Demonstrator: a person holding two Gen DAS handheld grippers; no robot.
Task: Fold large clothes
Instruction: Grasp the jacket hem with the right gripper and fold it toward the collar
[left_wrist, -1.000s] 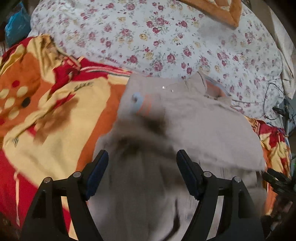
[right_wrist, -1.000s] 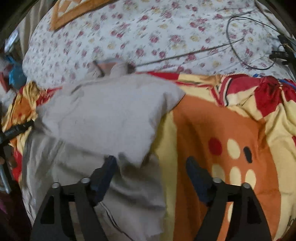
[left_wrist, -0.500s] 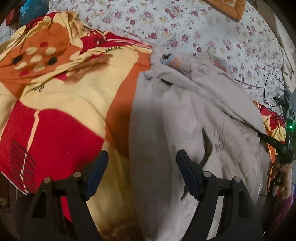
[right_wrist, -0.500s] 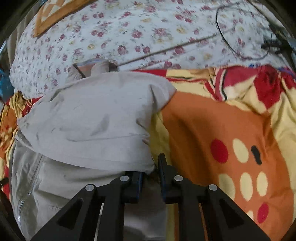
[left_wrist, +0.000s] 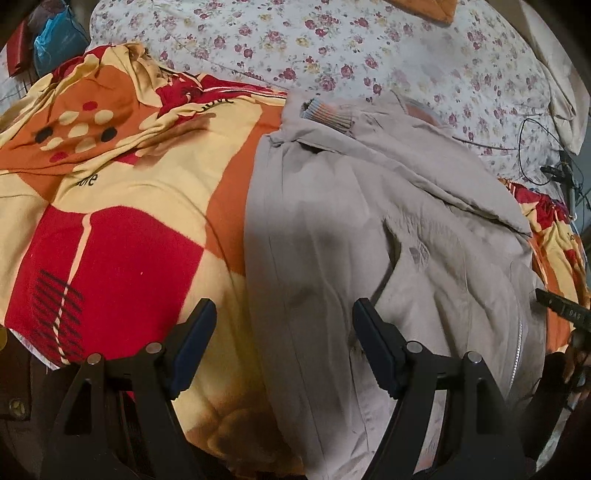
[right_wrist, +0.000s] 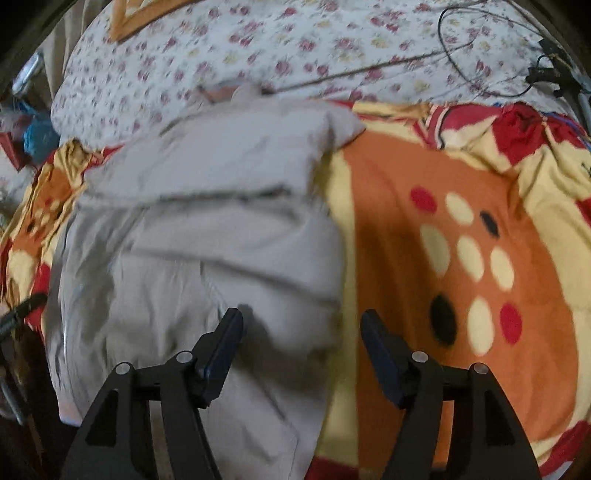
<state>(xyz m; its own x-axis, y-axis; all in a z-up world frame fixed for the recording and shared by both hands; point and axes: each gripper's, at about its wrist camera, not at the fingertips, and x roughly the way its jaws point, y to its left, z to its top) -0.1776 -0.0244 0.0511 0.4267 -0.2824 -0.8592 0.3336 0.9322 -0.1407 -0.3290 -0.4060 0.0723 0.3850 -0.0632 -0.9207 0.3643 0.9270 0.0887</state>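
Showing dark lettering on the fleece blanket (left_wrist: 122, 192) in the left wrist view: "ore" at about nine o'clock on a cream patch, the word's start hidden in a fold; another partly legible word, perhaps "love", lying upside-down toward eleven o'clock. Bearing faint characters on the black bar (left_wrist: 563, 308) at three o'clock, too small for reading.

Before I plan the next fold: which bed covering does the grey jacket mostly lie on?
The grey jacket lies mostly on the orange, red and yellow blanket. Only its collar end reaches the white floral sheet beyond.
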